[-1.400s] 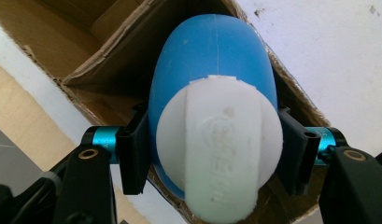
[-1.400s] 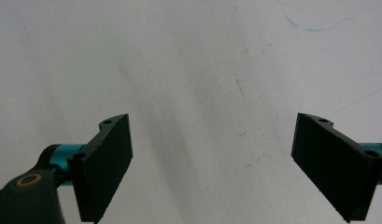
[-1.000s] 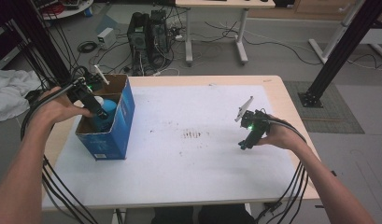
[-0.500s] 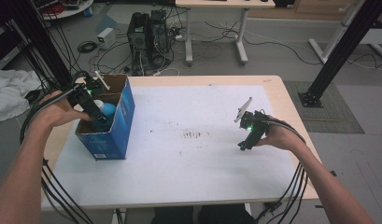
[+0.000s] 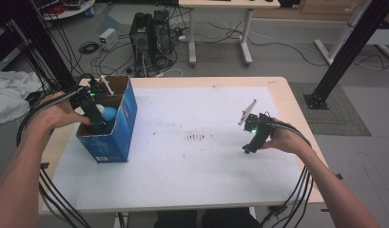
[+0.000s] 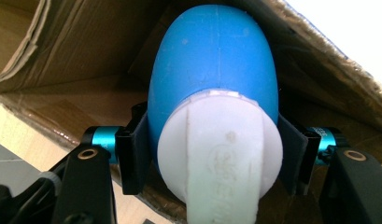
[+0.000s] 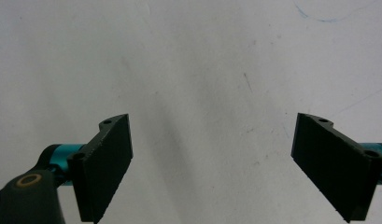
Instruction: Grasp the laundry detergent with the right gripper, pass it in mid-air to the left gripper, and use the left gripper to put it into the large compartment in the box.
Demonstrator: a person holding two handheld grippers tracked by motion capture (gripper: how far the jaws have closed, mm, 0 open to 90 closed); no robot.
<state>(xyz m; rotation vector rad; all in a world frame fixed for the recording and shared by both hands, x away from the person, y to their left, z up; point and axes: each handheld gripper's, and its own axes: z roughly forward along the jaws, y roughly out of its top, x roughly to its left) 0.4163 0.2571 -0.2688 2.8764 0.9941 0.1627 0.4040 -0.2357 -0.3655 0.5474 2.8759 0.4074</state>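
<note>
I see a smooth plastic blue bulb (image 6: 214, 70), a creased, rough cardboard box (image 5: 123, 121), and matt white, scuffed table sheet (image 5: 192, 156).

Left gripper (image 5: 98, 121) inside blue box (image 5: 117, 130)

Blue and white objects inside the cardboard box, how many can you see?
1: a blue and white object, clamped in the left gripper inside the blue cardboard box. More may lie hidden below.

A lab or robotics workroom — behind the table (image 5: 277, 90), at about eleven o'clock, computer towers (image 5: 151, 33) stand on the grey floor amid loose cables (image 5: 220, 28). Black framing struts (image 5: 351, 45) rise at two o'clock, a desk's legs (image 5: 244, 35) at twelve — bare, technical surroundings.
</note>
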